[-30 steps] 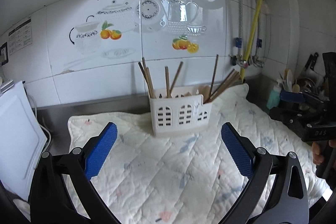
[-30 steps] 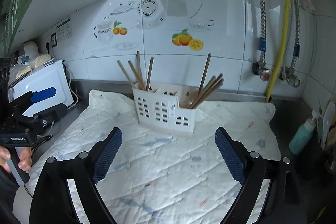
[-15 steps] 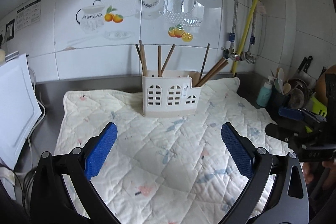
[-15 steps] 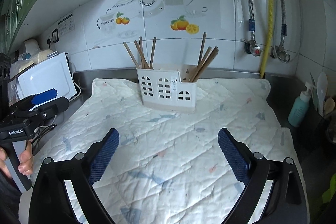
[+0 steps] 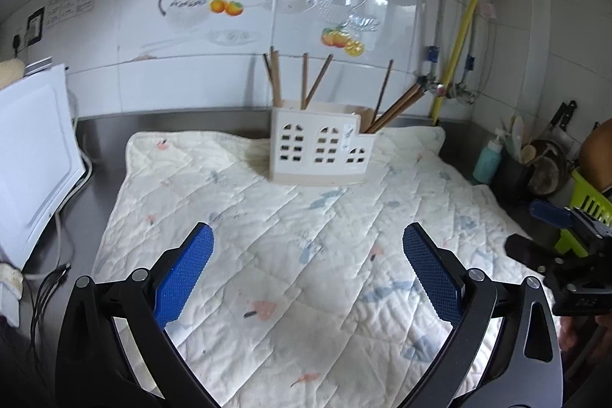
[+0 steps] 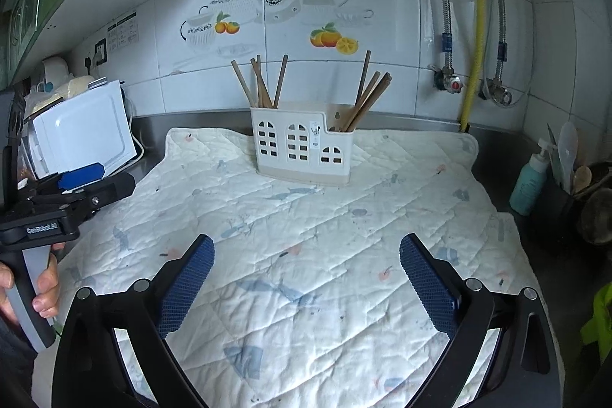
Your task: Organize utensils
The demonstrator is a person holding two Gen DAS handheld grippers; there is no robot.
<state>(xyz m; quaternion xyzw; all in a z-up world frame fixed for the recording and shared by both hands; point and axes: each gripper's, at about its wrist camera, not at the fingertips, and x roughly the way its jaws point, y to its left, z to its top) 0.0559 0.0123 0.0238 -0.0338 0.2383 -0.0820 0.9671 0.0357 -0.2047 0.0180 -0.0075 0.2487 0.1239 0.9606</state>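
A white plastic utensil holder [image 5: 320, 148] with arched window cut-outs stands on the far half of a quilted cream mat [image 5: 290, 255], close to the mat's back edge and the tiled wall [image 5: 191, 64]. Wooden chopsticks [image 5: 306, 81] stand in it: one group rises from the taller left compartment, and another bunch [image 6: 367, 98] leans to the right out of the lower right compartment.

The left gripper [image 5: 306, 247] hovers over the near part of the mat with its blue-padded fingers [image 5: 183, 270] spread wide and nothing between them. The right gripper [image 6: 304, 255] is likewise held wide apart and empty above the mat's near half. Each appears at the edge of the other's view: the left one at the mat's left border in the right wrist view, the right one past the mat's right border in the left wrist view.

Between both grippers and the holder lies bare mat. On the left, a white appliance [image 6: 84, 132] with trailing cables [image 5: 49, 278] sits just off the mat's edge on the steel counter [image 5: 172, 123]. On the right, a teal pump bottle [image 6: 529, 178] and a dark tub of kitchen tools [image 5: 516, 167] crowd the counter beside the mat, with a green rack [image 5: 585, 209] nearer. A yellow pipe [image 6: 476, 18] and metal hoses run down the wall behind the mat's far right corner.
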